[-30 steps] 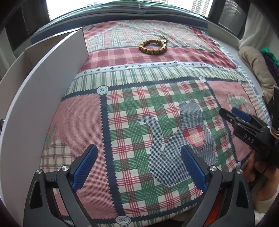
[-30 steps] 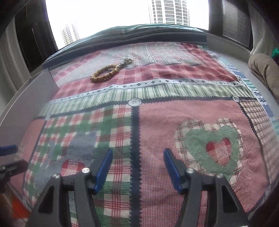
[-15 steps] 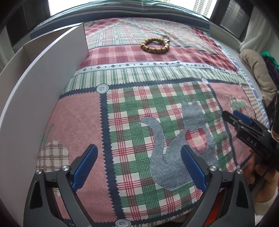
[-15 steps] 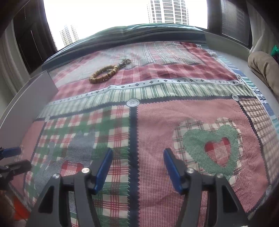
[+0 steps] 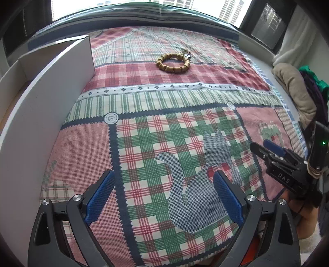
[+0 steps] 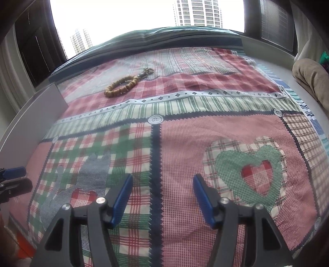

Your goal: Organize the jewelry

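The round brown wooden bead bracelet point(image 5: 172, 63) is lying at twelve o'clock, looking light and floppy; pinching across its beads seems best. The left gripper point(image 5: 163, 197) and right gripper point(image 6: 160, 197) are both staying spread, holding nothing.

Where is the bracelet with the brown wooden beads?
The brown wooden bead bracelet lies far up the patchwork quilt on a red-checked patch, right of the white box, beyond both grippers.

Home, high-rise flat: patchwork cloth point(image 5: 164, 131) over table, window point(image 6: 144, 16) showing towers, clothes pile point(image 5: 296, 90) at side, white box point(image 5: 41, 106).
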`<action>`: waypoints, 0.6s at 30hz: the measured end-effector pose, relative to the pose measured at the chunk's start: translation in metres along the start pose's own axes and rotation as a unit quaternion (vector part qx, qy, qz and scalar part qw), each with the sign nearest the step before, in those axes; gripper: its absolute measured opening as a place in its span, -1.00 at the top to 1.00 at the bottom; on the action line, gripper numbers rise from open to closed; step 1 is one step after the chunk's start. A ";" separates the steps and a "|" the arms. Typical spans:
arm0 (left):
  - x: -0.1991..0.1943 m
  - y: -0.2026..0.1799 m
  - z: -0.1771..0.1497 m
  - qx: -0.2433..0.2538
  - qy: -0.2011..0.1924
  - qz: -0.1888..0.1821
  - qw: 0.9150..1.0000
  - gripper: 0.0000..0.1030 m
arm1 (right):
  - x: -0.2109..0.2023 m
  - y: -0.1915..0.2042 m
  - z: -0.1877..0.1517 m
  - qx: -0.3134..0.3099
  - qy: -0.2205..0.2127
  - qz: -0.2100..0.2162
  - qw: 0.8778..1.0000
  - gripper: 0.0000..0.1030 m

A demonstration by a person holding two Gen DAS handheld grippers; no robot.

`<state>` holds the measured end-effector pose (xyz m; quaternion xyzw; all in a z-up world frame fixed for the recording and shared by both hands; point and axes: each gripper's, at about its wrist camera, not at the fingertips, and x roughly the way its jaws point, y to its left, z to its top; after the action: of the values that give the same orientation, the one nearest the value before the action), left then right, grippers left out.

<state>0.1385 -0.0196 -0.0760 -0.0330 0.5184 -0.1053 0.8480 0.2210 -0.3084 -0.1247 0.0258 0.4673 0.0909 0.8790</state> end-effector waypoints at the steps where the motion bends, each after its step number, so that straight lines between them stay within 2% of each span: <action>1: -0.003 -0.001 0.007 0.006 -0.007 0.003 1.000 -0.87 | 0.000 0.000 0.000 0.000 0.000 0.000 1.000 -0.20; 4: -0.011 -0.010 0.033 0.042 -0.030 0.001 0.999 -0.87 | 0.000 -0.004 0.000 0.004 0.001 0.000 1.000 -0.21; 8: -0.004 -0.032 0.071 0.116 -0.050 -0.002 0.992 -0.87 | -0.001 -0.009 0.000 0.013 -0.002 0.002 1.000 -0.21; 12: 0.027 -0.048 0.105 0.148 -0.039 -0.016 0.988 -0.87 | -0.003 -0.015 0.001 0.020 -0.006 0.003 1.000 -0.21; 16: 0.066 -0.063 0.137 0.182 -0.039 -0.001 0.983 -0.87 | -0.004 -0.023 0.002 0.029 -0.007 0.003 1.000 -0.21; 18: 0.085 -0.065 0.155 0.186 -0.040 0.008 0.982 -0.77 | -0.004 -0.028 0.002 0.035 -0.006 0.003 0.999 -0.21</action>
<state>0.3040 -0.1095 -0.0681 0.1251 0.4561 -0.1915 0.8600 0.2242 -0.3364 -0.1235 0.0589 0.4646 0.0772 0.8802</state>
